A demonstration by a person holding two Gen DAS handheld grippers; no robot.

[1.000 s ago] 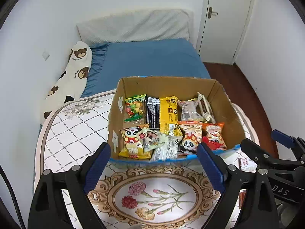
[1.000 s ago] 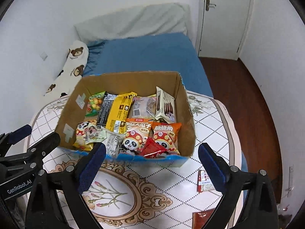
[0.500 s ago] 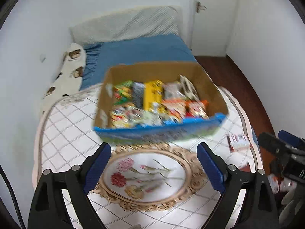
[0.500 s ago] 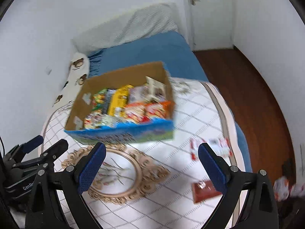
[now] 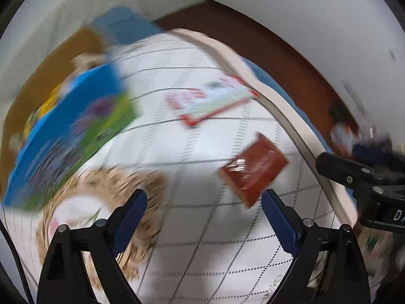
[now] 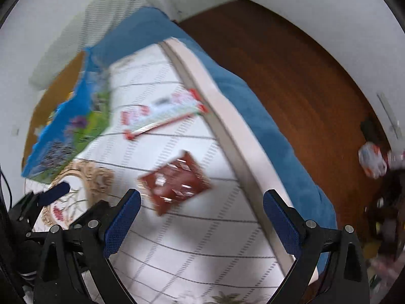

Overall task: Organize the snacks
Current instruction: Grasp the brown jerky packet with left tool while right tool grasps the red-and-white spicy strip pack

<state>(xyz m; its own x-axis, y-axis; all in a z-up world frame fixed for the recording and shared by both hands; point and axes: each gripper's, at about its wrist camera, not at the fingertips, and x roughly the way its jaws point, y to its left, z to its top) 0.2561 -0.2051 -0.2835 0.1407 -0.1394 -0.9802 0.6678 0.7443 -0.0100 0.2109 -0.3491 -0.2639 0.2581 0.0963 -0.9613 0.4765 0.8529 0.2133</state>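
Both tools [image 5: 203, 211] [image 6: 201, 211] agape, empty, downward-pointing

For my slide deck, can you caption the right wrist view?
Open right gripper above a red snack packet on the quilt, snack box behind.

The cardboard box [image 5: 63, 116] is smeared by motion blur, and its contents cannot be made out. Print on the white packet [image 5: 212, 98] beside it is unreadable.
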